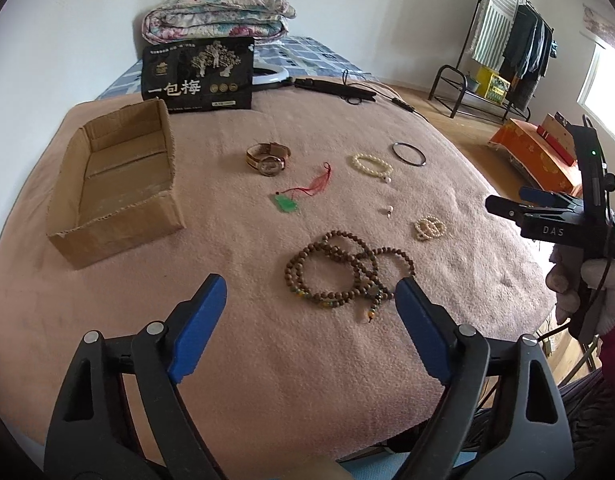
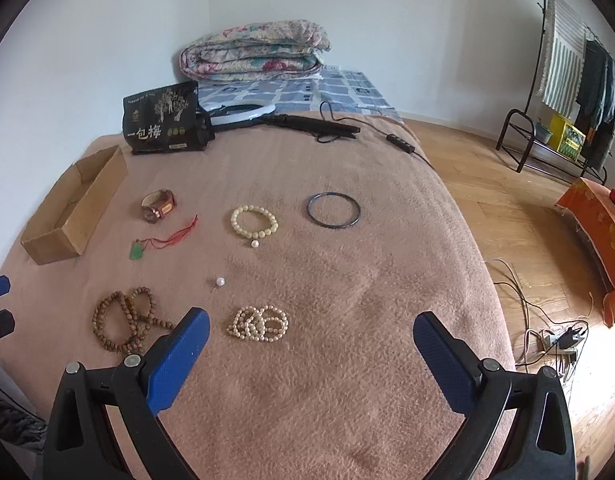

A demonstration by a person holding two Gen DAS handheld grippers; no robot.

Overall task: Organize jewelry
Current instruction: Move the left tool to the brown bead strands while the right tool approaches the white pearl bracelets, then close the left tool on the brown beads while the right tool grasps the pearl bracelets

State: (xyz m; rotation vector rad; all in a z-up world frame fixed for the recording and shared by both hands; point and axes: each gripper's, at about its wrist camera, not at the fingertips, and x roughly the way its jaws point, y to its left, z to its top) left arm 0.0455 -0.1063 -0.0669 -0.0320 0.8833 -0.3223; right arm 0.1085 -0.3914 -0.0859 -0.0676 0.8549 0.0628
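Note:
Jewelry lies spread on a pink blanket [image 1: 307,368]: a brown wooden bead strand [image 1: 347,270], a small pearl bracelet [image 1: 429,228], a loose pearl earring [image 1: 388,210], a green pendant on red cord [image 1: 286,203], a watch [image 1: 268,159], a cream bead bracelet [image 1: 372,164] and a dark bangle [image 1: 408,153]. An empty cardboard box [image 1: 115,184] sits at the left. My left gripper [image 1: 311,300] is open, just short of the wooden beads. My right gripper [image 2: 311,336] is open and empty, near the pearl bracelet [image 2: 259,323]; it also shows in the left wrist view [image 1: 507,204].
A black snack bag [image 1: 199,76], a ring light with cable [image 1: 331,88] and a folded quilt [image 1: 219,14] lie at the back. A wooden floor, a clothes rack [image 2: 567,92], an orange cloth [image 2: 599,220] and a power strip [image 2: 555,340] lie to the right of the bed.

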